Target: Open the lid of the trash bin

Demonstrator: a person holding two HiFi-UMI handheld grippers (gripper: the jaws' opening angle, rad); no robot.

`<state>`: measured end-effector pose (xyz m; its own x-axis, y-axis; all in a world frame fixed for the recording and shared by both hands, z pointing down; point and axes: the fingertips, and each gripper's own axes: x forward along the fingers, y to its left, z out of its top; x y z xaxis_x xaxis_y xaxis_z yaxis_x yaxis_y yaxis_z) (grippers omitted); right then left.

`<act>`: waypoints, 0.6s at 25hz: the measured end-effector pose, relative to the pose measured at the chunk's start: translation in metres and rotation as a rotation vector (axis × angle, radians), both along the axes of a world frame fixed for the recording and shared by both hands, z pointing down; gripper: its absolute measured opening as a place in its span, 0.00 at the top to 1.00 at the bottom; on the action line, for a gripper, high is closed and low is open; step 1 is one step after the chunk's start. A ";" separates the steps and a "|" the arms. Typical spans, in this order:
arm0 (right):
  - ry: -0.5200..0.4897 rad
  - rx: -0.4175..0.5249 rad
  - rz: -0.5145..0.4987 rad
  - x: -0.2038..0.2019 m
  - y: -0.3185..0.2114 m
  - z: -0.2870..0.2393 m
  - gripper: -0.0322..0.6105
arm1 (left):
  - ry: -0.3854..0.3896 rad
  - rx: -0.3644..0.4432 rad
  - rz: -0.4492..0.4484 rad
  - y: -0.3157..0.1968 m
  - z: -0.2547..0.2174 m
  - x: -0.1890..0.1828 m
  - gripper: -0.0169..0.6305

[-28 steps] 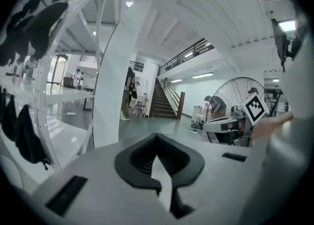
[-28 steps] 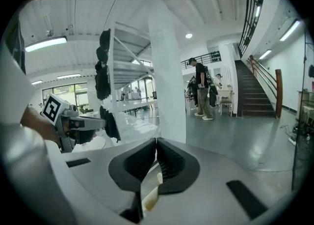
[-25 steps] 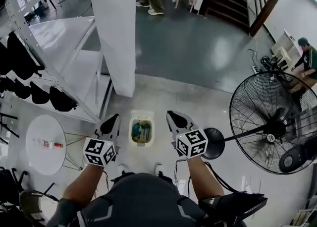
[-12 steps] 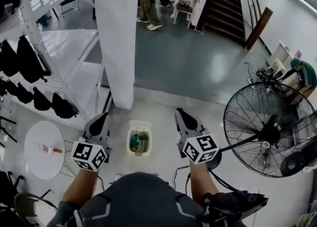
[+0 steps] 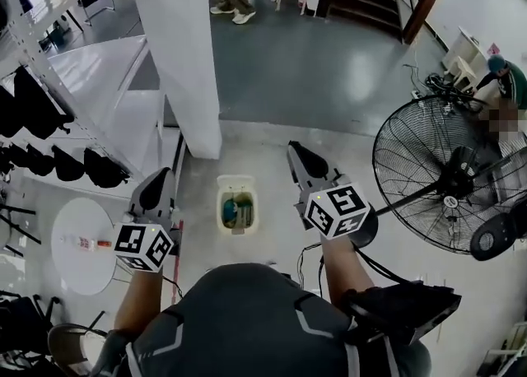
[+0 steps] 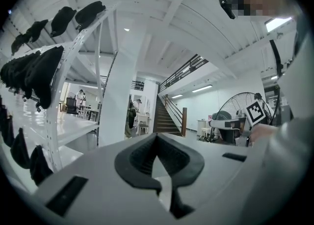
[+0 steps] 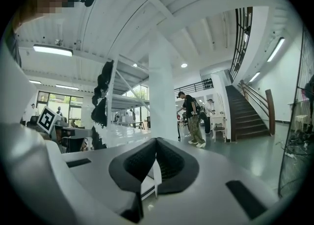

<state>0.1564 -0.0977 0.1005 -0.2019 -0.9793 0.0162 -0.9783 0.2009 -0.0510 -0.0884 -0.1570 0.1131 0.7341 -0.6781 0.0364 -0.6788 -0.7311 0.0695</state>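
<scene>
White round table noted well left of the trash bin, with small items on it. Left gripper held up and left of the bin, well apart from it; in the left gripper view its jaws are seen pressed together at the tips with nothing between them. The bin stands on the floor between the two grippers, just ahead of the person; blue-green contents are visible from above, so the lid is judged already raised or off, though no lid can be made out clearly. Right gripper held up and right of the bin, jaws likewise closed on nothing. Large fan stands well right of the bin. Both gripper views look level across the room, not at the bin. For a clean attempt, one gripper should be lowered and tilted down until the bin rim is seen between its jaws, and the jaws spread before any edge is taken.
</scene>
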 end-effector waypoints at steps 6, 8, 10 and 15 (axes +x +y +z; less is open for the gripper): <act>-0.013 0.001 0.001 0.001 -0.004 -0.009 0.91 | -0.005 0.011 0.010 -0.001 -0.010 0.001 0.96; -0.016 -0.005 -0.005 -0.002 -0.003 -0.009 0.91 | -0.009 0.003 0.007 0.004 -0.010 -0.004 0.96; -0.020 -0.007 -0.009 -0.001 -0.002 -0.011 0.91 | -0.015 0.008 0.003 0.008 -0.013 -0.004 0.96; -0.023 -0.017 -0.027 -0.003 -0.002 -0.012 0.91 | -0.017 0.009 -0.009 0.011 -0.014 -0.007 0.96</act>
<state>0.1532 -0.1000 0.0889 -0.2285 -0.9732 0.0273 -0.9711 0.2259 -0.0773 -0.0952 -0.1464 0.0991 0.7274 -0.6849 0.0428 -0.6862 -0.7256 0.0510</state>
